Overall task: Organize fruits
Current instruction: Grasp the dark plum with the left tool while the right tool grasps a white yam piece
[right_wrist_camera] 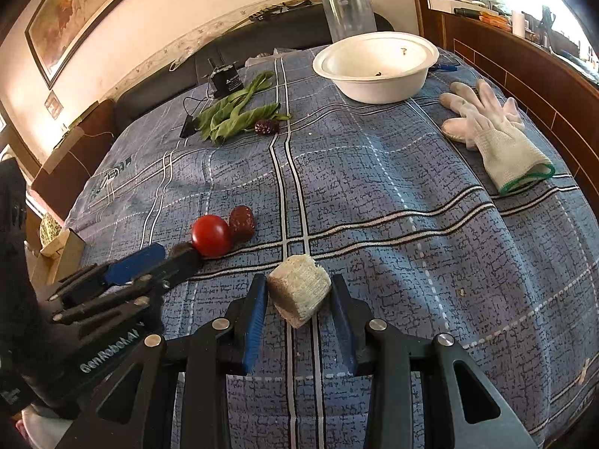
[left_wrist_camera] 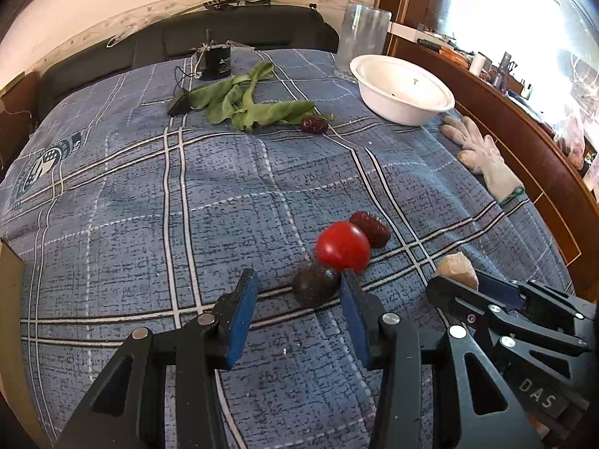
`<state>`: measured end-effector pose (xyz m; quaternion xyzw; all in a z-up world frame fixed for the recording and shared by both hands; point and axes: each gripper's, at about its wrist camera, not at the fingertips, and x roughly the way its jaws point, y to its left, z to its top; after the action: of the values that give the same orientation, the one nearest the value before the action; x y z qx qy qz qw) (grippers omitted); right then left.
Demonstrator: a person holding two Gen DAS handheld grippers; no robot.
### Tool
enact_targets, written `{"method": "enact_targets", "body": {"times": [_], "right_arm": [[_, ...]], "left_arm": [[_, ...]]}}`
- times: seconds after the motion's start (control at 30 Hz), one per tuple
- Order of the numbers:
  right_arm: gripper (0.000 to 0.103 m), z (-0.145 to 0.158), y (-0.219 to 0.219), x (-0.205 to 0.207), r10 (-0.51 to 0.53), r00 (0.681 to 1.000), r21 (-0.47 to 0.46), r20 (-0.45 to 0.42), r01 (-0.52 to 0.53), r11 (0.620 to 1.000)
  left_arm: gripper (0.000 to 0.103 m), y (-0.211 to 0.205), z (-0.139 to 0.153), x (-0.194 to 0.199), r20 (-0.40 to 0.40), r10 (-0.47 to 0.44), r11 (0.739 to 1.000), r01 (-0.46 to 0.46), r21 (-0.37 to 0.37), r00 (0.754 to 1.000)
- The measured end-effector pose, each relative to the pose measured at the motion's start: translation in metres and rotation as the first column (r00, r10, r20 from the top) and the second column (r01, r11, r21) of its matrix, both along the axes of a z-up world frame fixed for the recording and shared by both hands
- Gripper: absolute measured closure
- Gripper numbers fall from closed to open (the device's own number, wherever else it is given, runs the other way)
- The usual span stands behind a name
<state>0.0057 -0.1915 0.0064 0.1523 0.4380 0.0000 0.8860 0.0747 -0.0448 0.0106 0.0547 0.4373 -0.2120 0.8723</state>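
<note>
Lying on the plaid surface (left_wrist_camera: 149, 224), low centre of the frame: dark fruit (left_wrist_camera: 313, 286), tomato (left_wrist_camera: 342, 249), date (left_wrist_camera: 370, 228). Left gripper (left_wrist_camera: 297, 292) fingers standing apart, gripping nothing. Right gripper (right_wrist_camera: 299, 295) fingers clamping the pale chunk (right_wrist_camera: 299, 290). Sitting upper right: bowl (right_wrist_camera: 374, 69).

Home living room: dark sofa (left_wrist_camera: 224, 33) along the wall, framed painting (right_wrist_camera: 75, 11) above it, wood-panelled window ledge (left_wrist_camera: 505, 86) cluttered with small items, plaid cloth (left_wrist_camera: 149, 224) covering the surface, white bowl (right_wrist_camera: 374, 71), work glove (right_wrist_camera: 498, 134).
</note>
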Motion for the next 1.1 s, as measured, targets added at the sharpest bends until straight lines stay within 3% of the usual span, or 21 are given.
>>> {"method": "enact_targets", "body": {"times": [0.1,0.17,0.53,0.77,0.97,1.1], "right_arm": [[0.066,0.0,0.001,-0.001,0.0,1.0,-0.003,0.0,0.0,1.0],[0.066,0.0,0.002,-0.001,0.001,1.0,-0.006,0.001,-0.001,1.0],[0.067,0.007,0.006,-0.008,0.01,0.999,-0.023,0.05,-0.009,1.0],[0.067,0.015,0.01,-0.015,0.05,0.993,0.043,0.105,-0.054,0.998],[0.067,0.013,0.024,-0.017,0.085,0.991,0.029,0.101,-0.089,0.996],[0.067,0.011,0.03,-0.018,0.09,0.991,0.032,0.103,-0.094,0.995]], "left_arm": [[0.069,-0.004,-0.001,-0.001,0.009,-0.013,1.0,0.013,0.01,1.0],[0.082,-0.005,-0.001,-0.001,0.014,-0.017,1.0,0.017,0.016,1.0],[0.083,0.02,0.01,-0.022,-0.016,0.016,0.999,-0.017,-0.047,1.0],[0.082,0.072,0.041,-0.07,0.044,0.088,0.987,-0.081,-0.141,0.995],[0.082,0.142,0.06,-0.108,0.045,0.223,0.951,-0.207,-0.231,0.974],[0.082,0.191,0.066,-0.125,0.044,0.324,0.918,-0.303,-0.255,0.945]]}}
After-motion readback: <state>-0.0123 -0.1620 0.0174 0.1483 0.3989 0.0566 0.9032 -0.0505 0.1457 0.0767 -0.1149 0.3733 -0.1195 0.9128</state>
